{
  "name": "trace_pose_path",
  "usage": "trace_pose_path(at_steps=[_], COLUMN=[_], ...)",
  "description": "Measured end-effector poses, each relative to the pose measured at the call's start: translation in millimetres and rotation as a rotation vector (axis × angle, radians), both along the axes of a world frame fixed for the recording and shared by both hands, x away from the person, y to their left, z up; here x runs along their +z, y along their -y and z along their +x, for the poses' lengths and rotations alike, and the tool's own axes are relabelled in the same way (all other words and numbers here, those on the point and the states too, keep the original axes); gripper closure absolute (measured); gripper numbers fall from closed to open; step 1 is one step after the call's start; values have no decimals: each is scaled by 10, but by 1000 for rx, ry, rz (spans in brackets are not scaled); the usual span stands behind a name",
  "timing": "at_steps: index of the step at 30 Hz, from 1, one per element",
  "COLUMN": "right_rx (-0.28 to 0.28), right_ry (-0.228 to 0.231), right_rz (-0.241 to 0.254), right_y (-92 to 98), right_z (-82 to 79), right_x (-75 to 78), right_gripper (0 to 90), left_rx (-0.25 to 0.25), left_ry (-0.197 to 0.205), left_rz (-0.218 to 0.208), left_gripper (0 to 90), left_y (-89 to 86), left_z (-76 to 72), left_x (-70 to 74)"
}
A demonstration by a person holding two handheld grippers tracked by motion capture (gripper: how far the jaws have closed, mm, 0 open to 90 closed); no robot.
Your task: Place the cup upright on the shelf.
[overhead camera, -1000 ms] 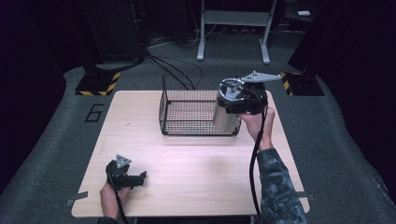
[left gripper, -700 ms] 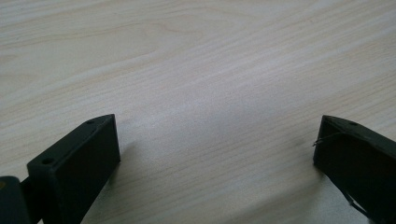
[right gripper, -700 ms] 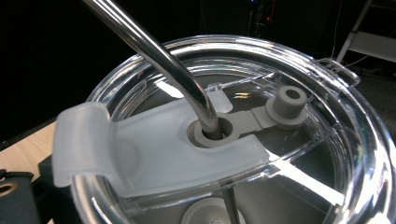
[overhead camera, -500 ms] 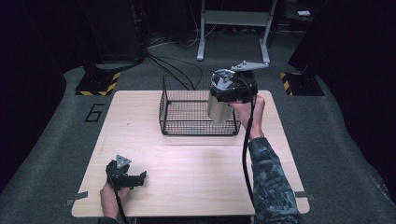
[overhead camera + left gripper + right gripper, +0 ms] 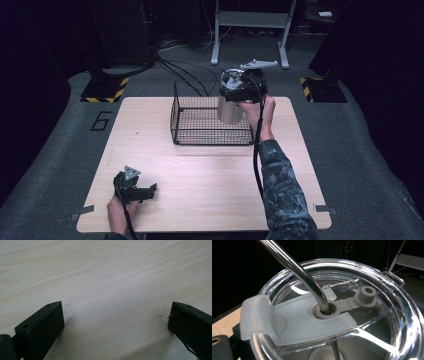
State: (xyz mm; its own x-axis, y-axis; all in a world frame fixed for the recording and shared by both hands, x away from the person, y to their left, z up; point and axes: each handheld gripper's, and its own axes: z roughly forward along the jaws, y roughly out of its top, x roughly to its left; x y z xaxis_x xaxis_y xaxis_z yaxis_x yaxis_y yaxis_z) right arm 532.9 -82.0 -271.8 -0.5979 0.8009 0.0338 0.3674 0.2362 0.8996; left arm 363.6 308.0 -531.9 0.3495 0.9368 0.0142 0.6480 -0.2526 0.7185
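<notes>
The right gripper, jaws clenched on a steel tumbler, has carried it inward over the wire basket, while the left gripper rests released on the counter.

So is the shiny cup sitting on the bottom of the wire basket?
Apart. In the high view, the right gripper holds the shiny cup up at the wire basket rim, clearly above its floor.

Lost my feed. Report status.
Right tool shut on steel tumbler, held above wire basket. Left tool open, resting on table. Nothing in the way.
</notes>
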Motion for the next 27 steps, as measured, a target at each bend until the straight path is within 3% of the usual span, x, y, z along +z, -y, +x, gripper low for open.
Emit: trace_pose_path(at_steps=[11,27], right_rx=[-20,-44], right_ry=[-12,-11], right_rz=[3,-34], right_y=[-86,-276], right_z=[129,306], right_x=[-89,-193], right_gripper=[35,34], left_rx=[1,4], left_ry=[-1,-6], left_rz=[0,-10], left_gripper=[3,4], left_y=[0,7], left_z=[1,-4], left_x=[1,-1])
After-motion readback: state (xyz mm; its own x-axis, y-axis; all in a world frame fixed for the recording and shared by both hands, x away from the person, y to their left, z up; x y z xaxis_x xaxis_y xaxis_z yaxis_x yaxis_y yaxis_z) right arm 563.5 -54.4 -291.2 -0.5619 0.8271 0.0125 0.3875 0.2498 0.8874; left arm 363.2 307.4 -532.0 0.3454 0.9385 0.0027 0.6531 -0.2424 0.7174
